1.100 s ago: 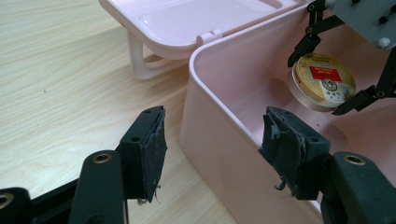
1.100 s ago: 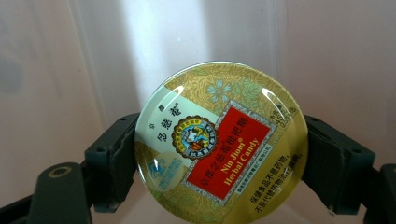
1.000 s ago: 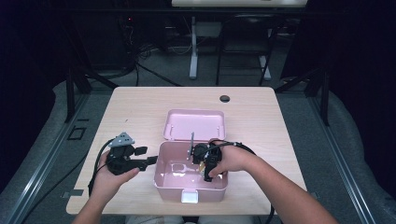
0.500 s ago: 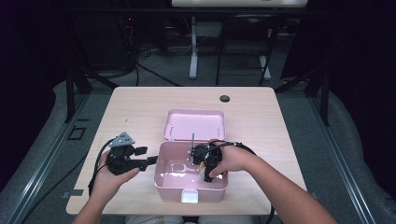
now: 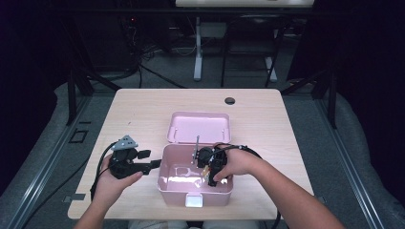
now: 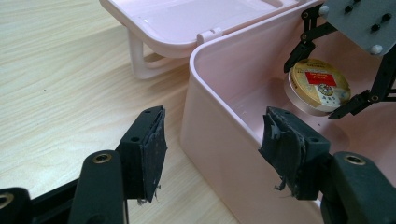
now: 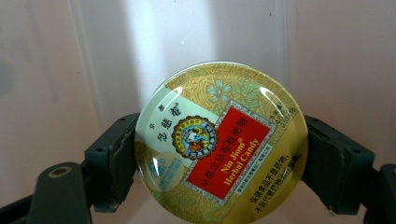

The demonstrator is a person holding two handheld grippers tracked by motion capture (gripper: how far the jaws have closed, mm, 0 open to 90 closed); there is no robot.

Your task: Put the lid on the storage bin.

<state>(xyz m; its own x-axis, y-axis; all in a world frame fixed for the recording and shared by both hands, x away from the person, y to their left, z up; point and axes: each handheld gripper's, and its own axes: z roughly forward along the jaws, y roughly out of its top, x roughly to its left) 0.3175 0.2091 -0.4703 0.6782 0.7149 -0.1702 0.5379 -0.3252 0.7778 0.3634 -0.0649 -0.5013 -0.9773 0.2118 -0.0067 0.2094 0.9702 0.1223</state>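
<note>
Pink plastic fills most of what I see: the pink storage box [image 5: 177, 191] sits on the counter [image 5: 143, 107] with its hinged lid [image 5: 198, 128] thrown open flat behind it. Inside the box, my right gripper [image 5: 210, 168] holds a round candy tin [image 7: 222, 144] just above the glossy floor, its fingers [image 7: 112, 161] clamped on opposite edges of the tin. From my left gripper view the same tin [image 6: 317, 87] hangs near the box's far inner wall, tilted with its face up and toward me.

The tin is a flat disc with a silver rim and a gold lid patterned with pale green flowers. A red panel across it reads "Nin Jiom Herbal Candy" with Chinese characters, and a small round emblem sits at its centre.

My left gripper [image 6: 212, 140] is spread wide and holds nothing; its fingers [image 6: 149, 144] straddle the box's near-left wall, one outside over the counter, one inside.
</note>
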